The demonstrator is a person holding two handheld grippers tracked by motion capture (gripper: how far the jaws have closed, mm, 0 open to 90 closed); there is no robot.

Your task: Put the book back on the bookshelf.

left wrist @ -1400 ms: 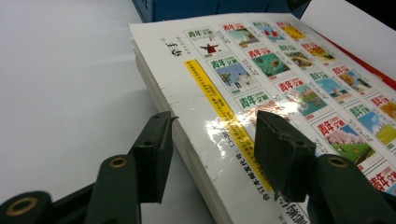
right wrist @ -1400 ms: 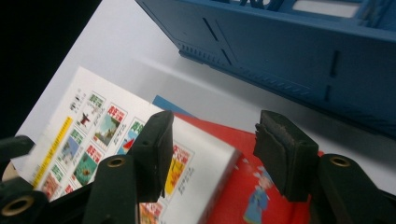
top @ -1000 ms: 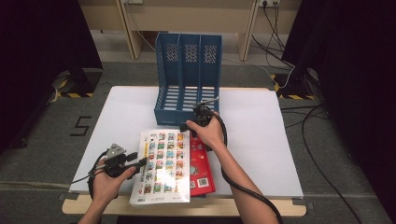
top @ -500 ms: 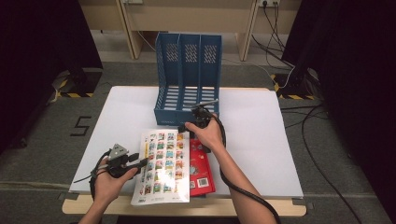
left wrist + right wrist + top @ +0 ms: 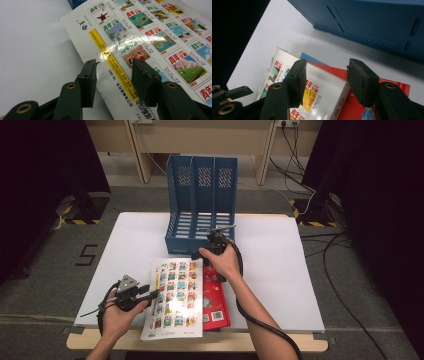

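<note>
My left tongs (image 5: 113, 75) gape over the near left edge of the magazine (image 5: 176, 297), my right tongs (image 5: 325, 75) gape over its far spine corner. It lies flat on the tabletop (image 5: 280, 265) atop a red book (image 5: 216, 302); glossy and floppy, so I'd pinch the stiffer spine

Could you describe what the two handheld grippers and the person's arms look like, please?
Both the left gripper and the right gripper are black, with two flat jaws on brass-coloured rivets. The left one carries a grey three-cornered plate; a thick black cable trails from each. Forearms are bare.
</note>
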